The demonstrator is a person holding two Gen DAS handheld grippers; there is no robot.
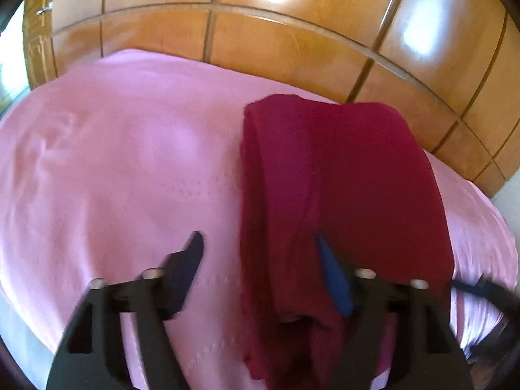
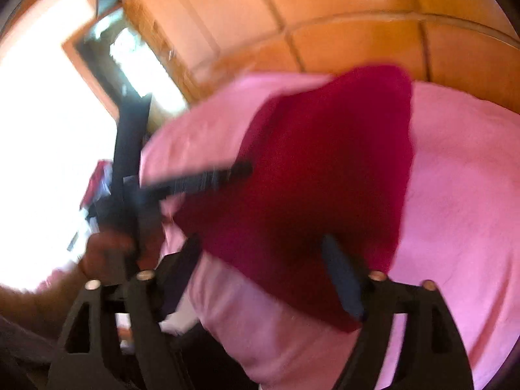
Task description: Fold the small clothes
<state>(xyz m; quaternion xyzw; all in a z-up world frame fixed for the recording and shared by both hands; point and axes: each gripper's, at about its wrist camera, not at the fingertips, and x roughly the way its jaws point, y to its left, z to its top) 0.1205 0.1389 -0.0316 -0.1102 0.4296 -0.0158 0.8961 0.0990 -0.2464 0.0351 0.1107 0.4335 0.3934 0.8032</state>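
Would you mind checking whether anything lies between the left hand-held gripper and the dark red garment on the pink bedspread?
Nothing visible does. The left hand-held gripper stands open right over the near part of the dark red garment, its left edge between the fingers. Only the pink bedspread lies around it.

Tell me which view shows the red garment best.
Left wrist view: the red garment lies sharp and almost whole on the pink sheet, folded lengthwise. The right wrist view shows it blurred, its near end behind a finger.
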